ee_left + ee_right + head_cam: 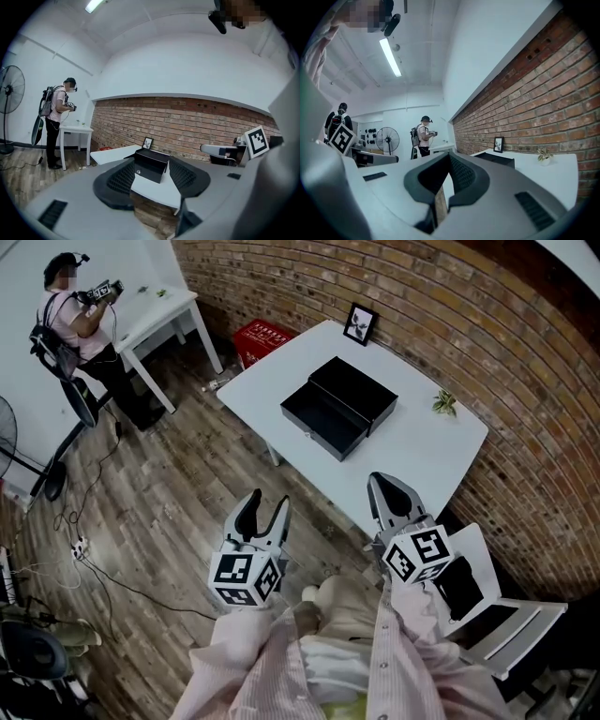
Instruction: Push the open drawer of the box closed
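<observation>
A black box (354,390) lies on the white table (422,442), and its open drawer (322,421) sticks out toward the table's near-left edge. Both grippers hang in front of me over the floor, well short of the table. My left gripper (264,510) is open with nothing in it. In the left gripper view the box (151,166) shows between the spread jaws of the left gripper (151,182), drawer front facing me. My right gripper (392,495) is shut and empty. The right gripper (446,177) points along the brick wall, with the box (497,159) off to its right.
A framed picture (360,323) and a small plant (444,402) stand on the table near the brick wall. A red crate (262,337) sits on the floor behind it. A white chair (502,615) is at my right. A person (80,324) stands by another white table (164,310); cables cross the wood floor.
</observation>
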`<state>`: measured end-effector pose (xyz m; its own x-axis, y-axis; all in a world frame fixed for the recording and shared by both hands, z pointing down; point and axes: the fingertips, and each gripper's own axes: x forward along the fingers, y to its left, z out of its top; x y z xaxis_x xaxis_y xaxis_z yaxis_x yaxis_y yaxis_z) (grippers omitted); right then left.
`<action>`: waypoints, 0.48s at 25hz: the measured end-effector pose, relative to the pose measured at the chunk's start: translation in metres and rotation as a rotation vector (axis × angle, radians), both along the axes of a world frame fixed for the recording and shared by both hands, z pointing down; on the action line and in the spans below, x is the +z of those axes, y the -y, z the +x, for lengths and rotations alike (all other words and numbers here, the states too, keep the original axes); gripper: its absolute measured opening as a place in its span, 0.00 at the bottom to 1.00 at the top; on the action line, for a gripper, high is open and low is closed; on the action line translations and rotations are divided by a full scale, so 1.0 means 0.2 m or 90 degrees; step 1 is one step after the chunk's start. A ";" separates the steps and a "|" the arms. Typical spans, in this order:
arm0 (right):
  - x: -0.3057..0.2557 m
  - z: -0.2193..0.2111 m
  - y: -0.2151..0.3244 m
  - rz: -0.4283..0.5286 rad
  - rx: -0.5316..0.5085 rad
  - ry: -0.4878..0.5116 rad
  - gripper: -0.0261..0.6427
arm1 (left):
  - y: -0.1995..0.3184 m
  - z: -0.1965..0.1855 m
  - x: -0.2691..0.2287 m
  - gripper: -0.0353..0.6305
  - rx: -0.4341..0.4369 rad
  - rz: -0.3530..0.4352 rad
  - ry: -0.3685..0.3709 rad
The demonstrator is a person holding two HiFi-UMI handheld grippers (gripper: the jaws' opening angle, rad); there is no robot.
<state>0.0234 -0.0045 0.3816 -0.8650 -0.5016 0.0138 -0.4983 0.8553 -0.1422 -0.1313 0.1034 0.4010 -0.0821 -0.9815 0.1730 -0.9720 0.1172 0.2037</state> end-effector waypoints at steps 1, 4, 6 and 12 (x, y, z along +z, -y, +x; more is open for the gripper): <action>0.01 0.00 0.01 -0.003 0.002 -0.003 0.04 | 0.02 -0.01 0.01 0.39 0.002 -0.002 -0.002; 0.02 -0.01 0.05 -0.005 0.009 -0.009 0.04 | 0.06 -0.02 0.03 0.39 0.011 -0.007 -0.007; 0.03 -0.03 0.08 -0.006 0.013 -0.009 0.04 | 0.10 -0.04 0.04 0.39 0.017 -0.008 -0.008; 0.05 -0.13 0.23 -0.017 0.012 -0.016 0.04 | 0.25 -0.12 0.08 0.39 0.023 -0.022 -0.011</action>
<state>-0.0024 -0.0514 0.3922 -0.8549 -0.5164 0.0486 -0.5174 0.8422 -0.1516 -0.1551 0.0527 0.4165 -0.0425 -0.9772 0.2082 -0.9721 0.0886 0.2174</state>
